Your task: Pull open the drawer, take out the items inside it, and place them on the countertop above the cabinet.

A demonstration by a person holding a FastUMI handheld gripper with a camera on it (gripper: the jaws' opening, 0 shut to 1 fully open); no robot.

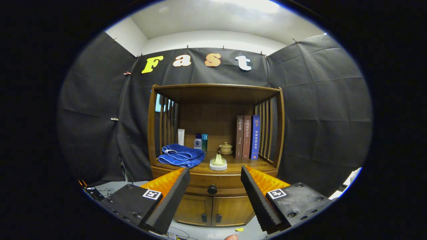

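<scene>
A wooden cabinet (215, 133) stands ahead against the black cloth. Its drawer (227, 185) is closed, with a round dark knob (212, 189) at its middle. My gripper (215, 175) is open, held some way back from the cabinet. The knob sits between the two fingers and beyond them. The countertop (238, 165) above the drawer carries a folded blue towel (181, 155), a small white dish with a pale object (218, 162), and a lidded tea cup (226, 148). What lies inside the drawer is hidden.
Three upright books (247, 136) lean at the countertop's right, and bottles (201, 141) and a white tube (181, 136) stand at the back. Two lower doors (213, 210) sit under the drawer. Cables (106, 191) lie on the floor to the left.
</scene>
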